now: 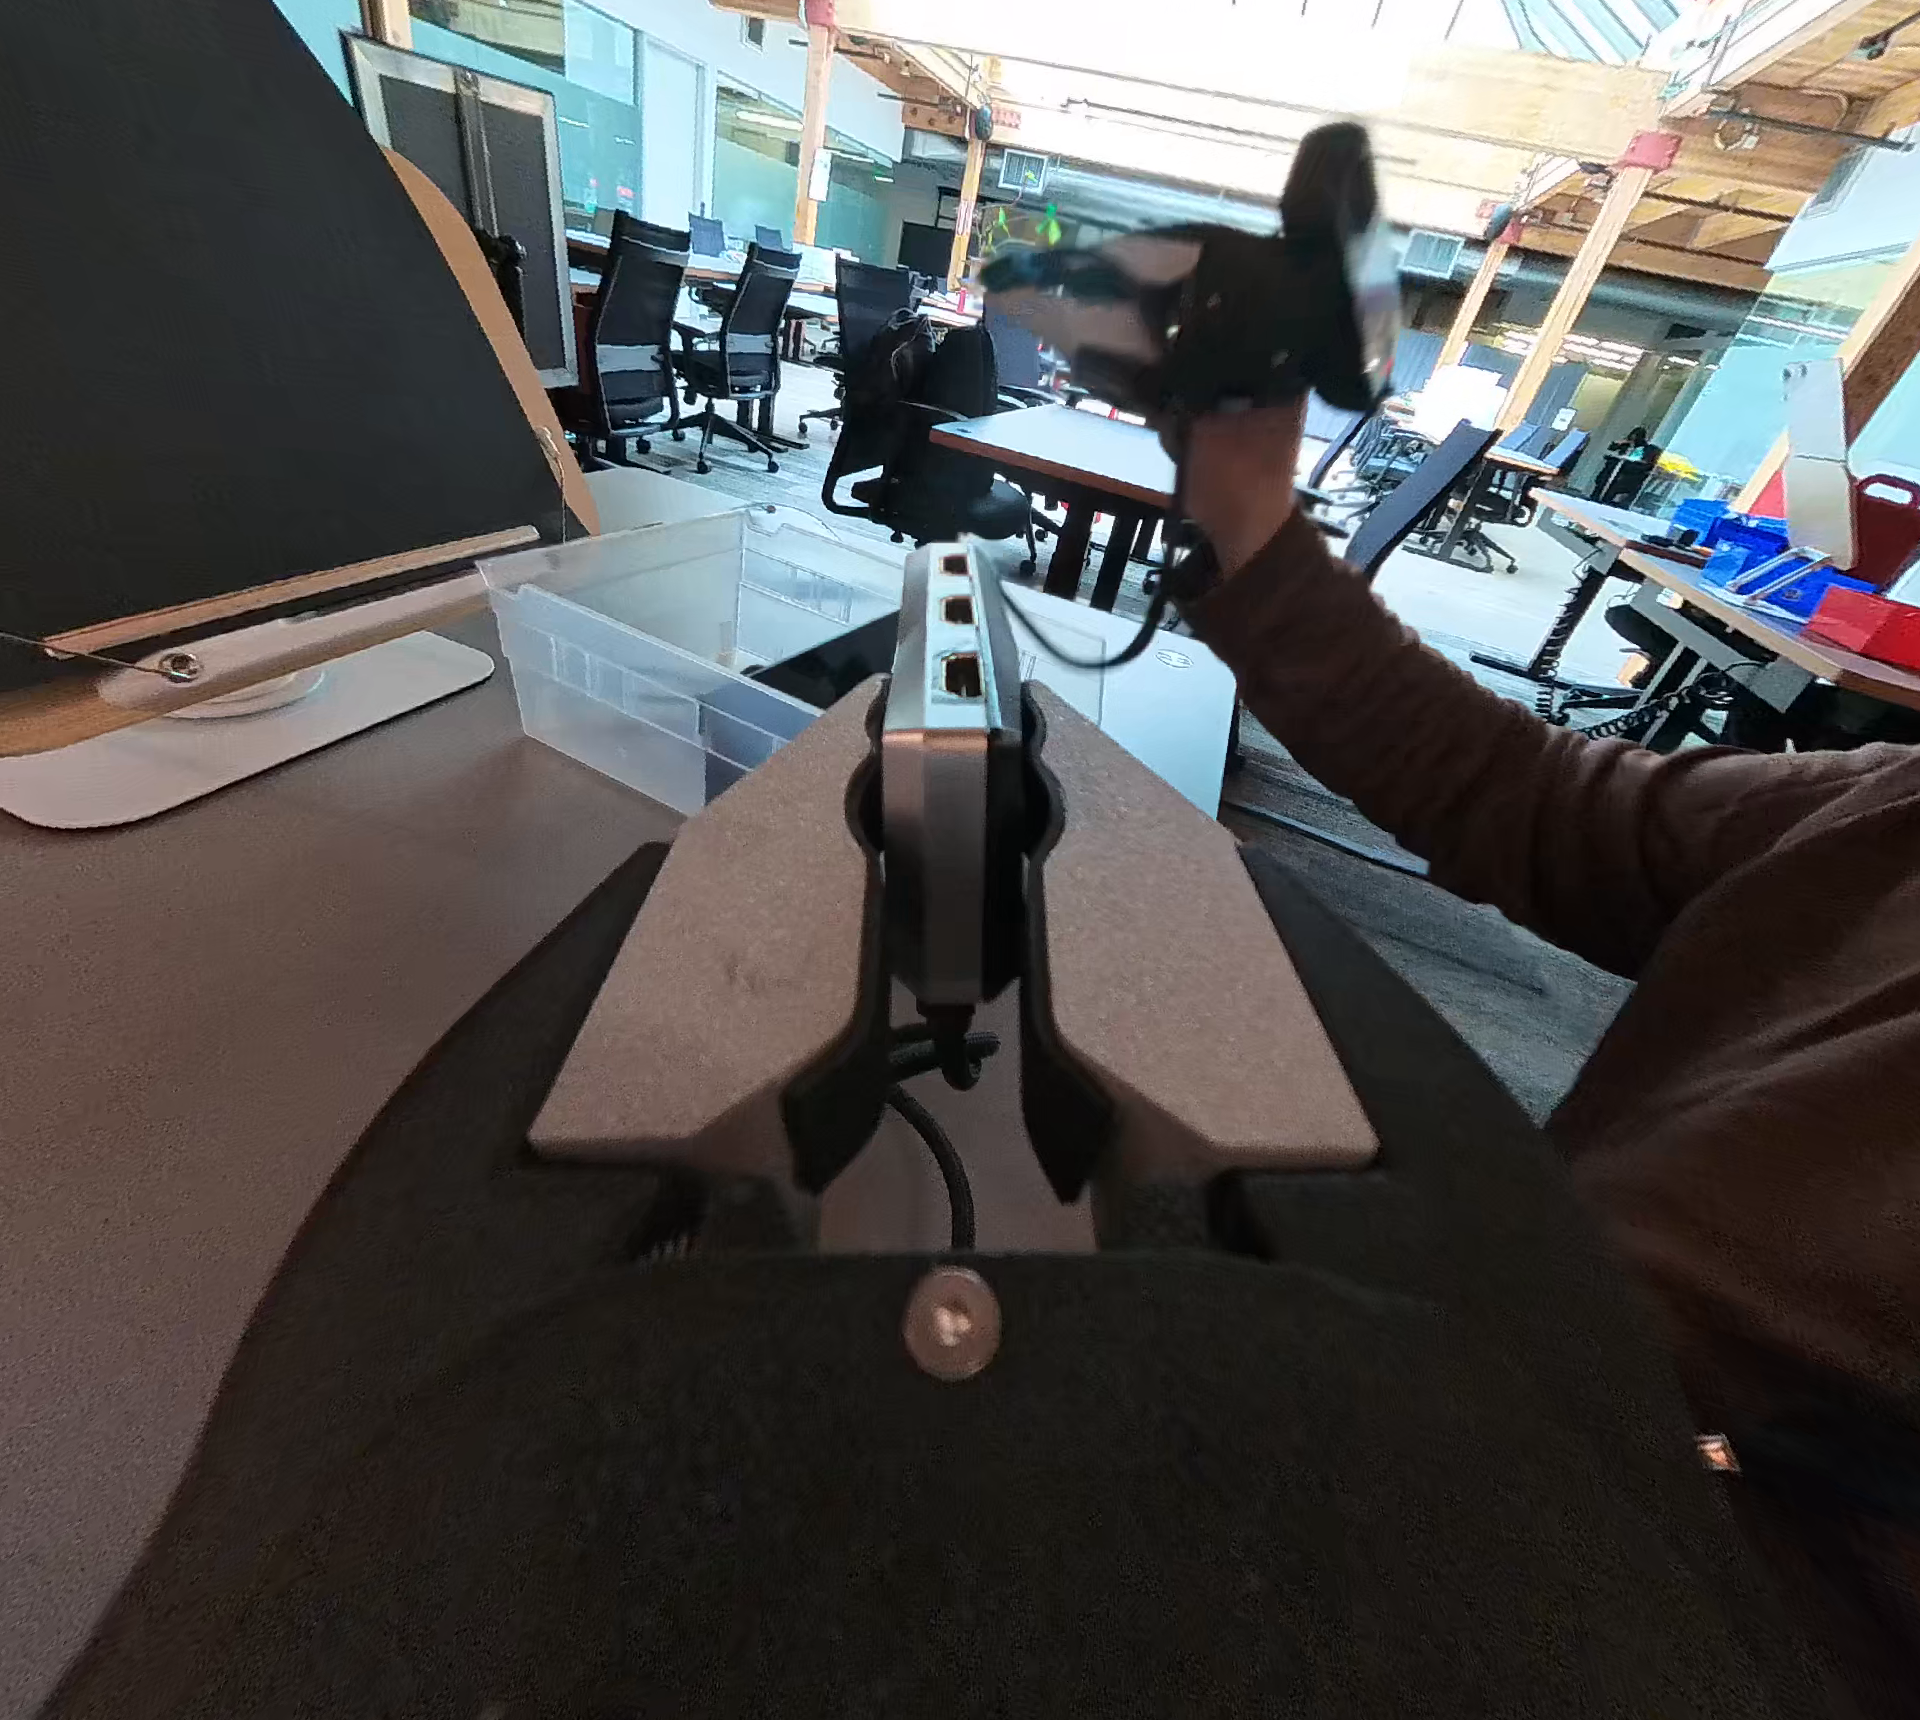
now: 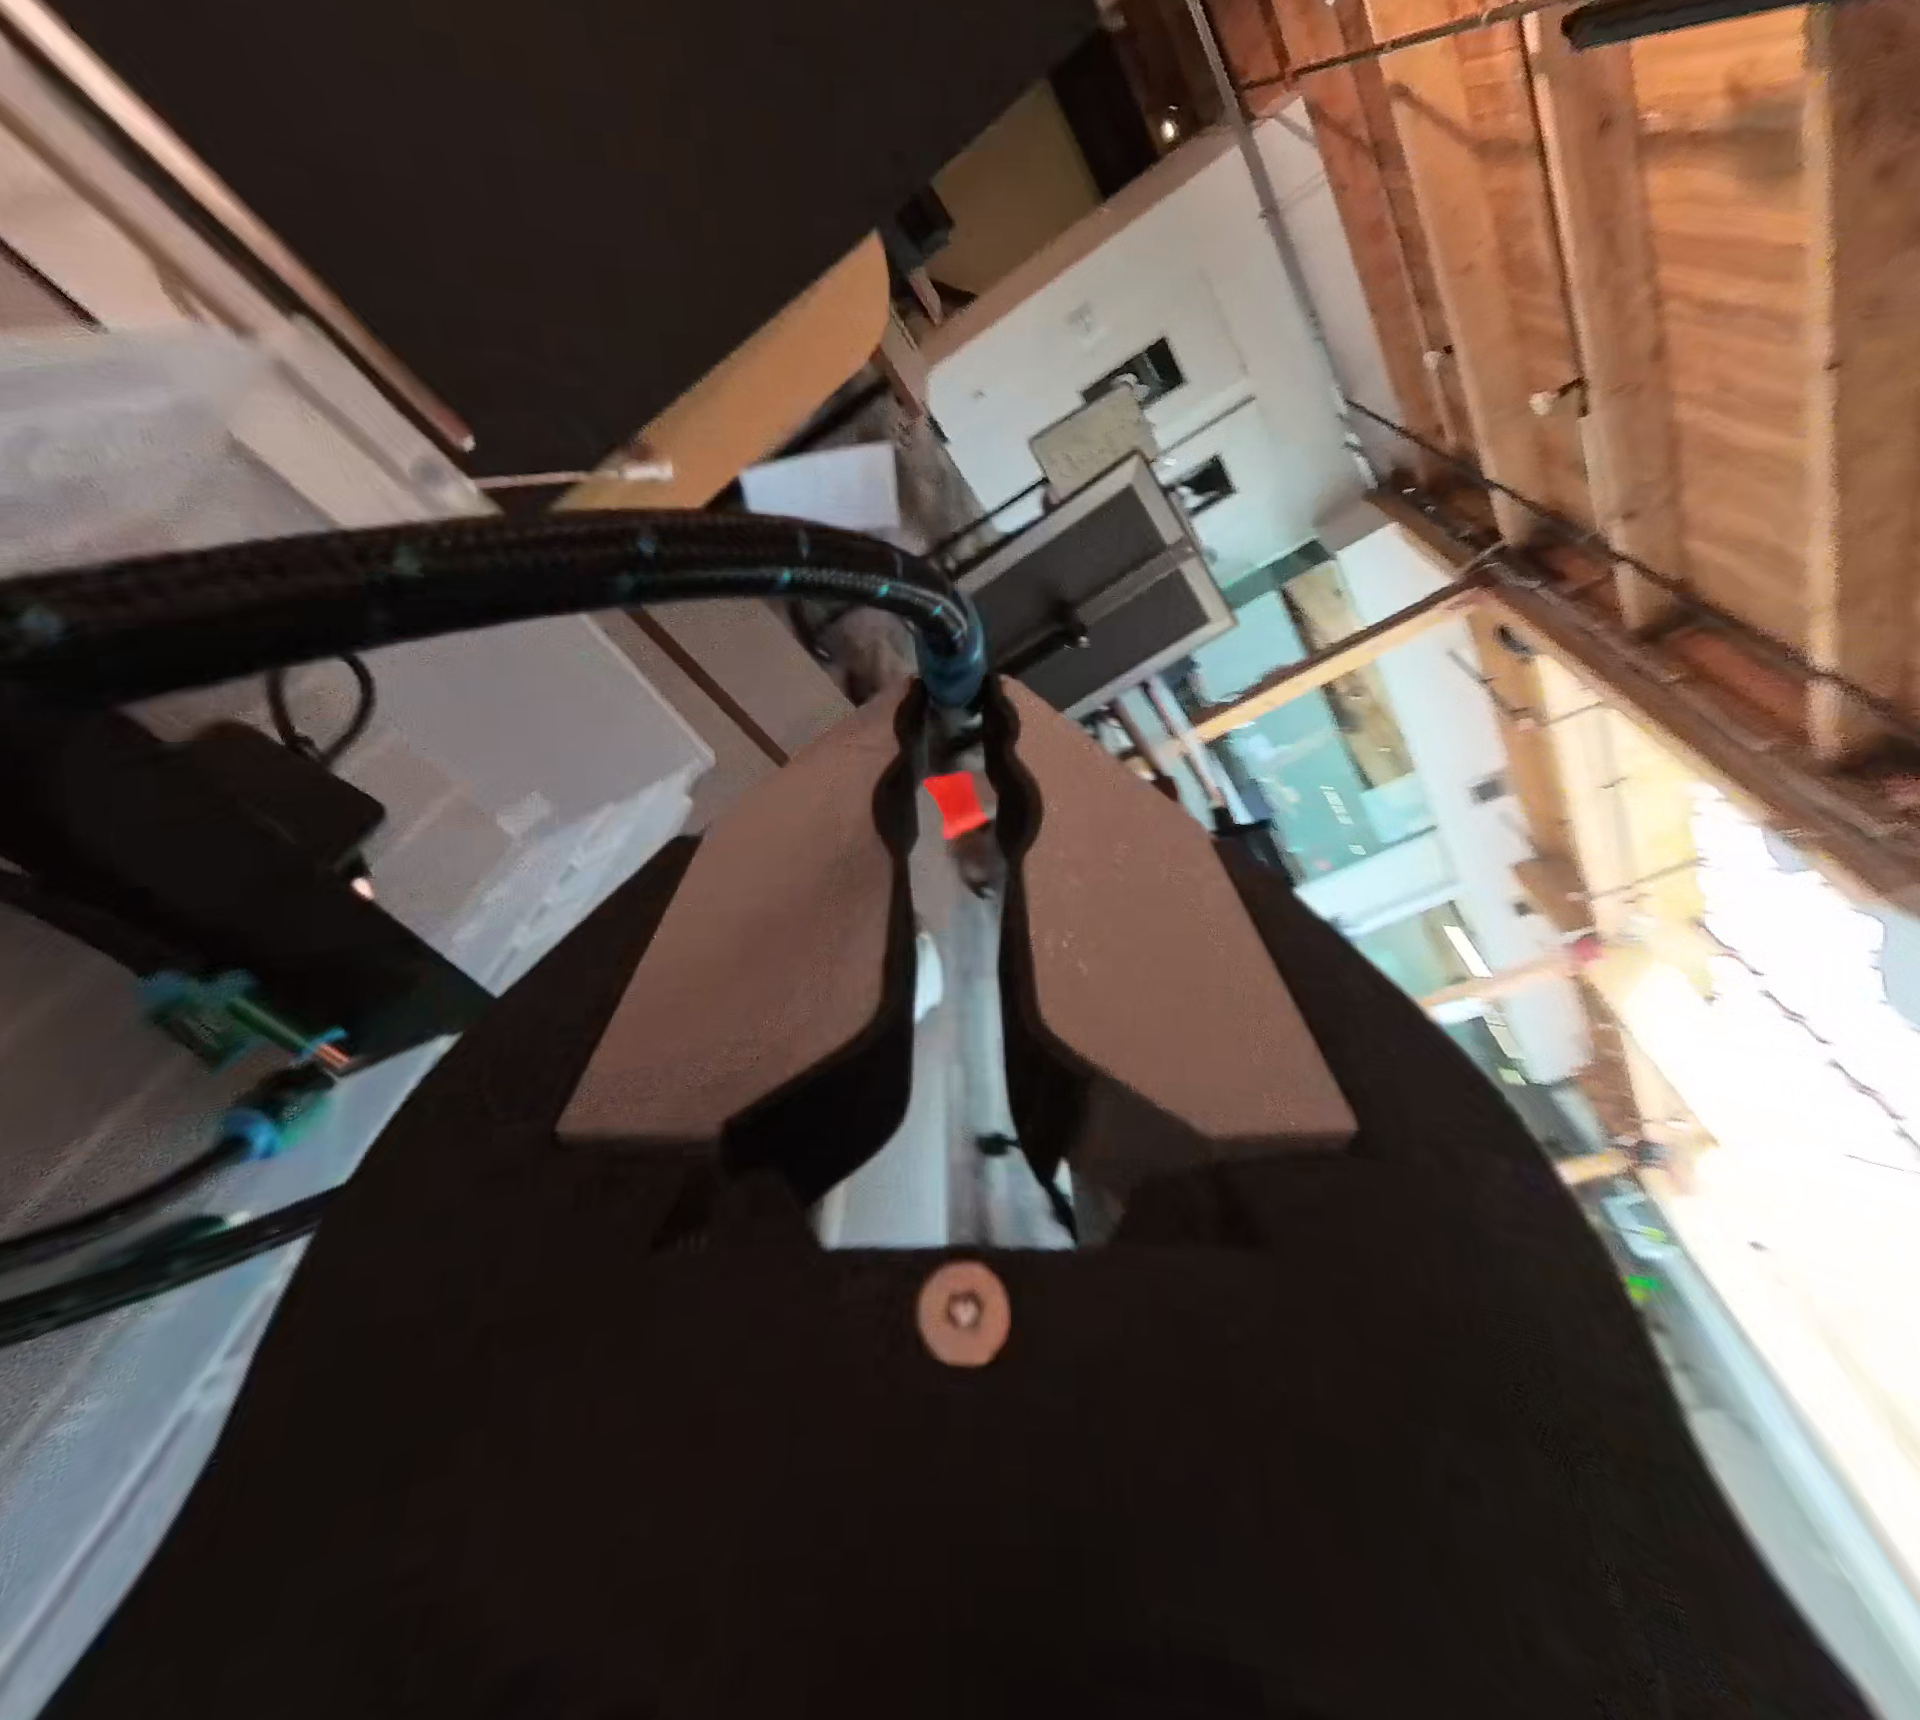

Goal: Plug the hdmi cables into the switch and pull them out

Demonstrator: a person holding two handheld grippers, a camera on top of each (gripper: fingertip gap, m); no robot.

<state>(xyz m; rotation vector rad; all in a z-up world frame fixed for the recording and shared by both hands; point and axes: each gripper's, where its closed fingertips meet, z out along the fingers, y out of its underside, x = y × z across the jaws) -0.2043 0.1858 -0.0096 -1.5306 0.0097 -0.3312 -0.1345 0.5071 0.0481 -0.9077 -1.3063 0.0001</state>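
Observation:
My left gripper (image 1: pixel 948 735) is shut on the grey metal switch (image 1: pixel 940 756) and holds it on edge above the desk. Its row of ports (image 1: pixel 961 673) faces up and all look empty. A thin black cord (image 1: pixel 940 1151) hangs from its near end. My right gripper (image 2: pixel 956 704) is shut on the plug end of a black braided HDMI cable (image 2: pixel 520 574) that curves away to the left. In the left wrist view the right gripper (image 1: pixel 1039 273) shows blurred, raised high above and beyond the switch, held by a hand with a brown sleeve (image 1: pixel 1455 735).
A clear plastic bin (image 1: pixel 644 631) sits on the brown desk (image 1: pixel 260 943) just beyond the switch. A monitor with a white stand (image 1: pixel 239 714) is at the left. A white box (image 1: pixel 1174 714) lies behind the bin. Office chairs and tables fill the background. The grippers' ends are close to 35 centimetres from one another.

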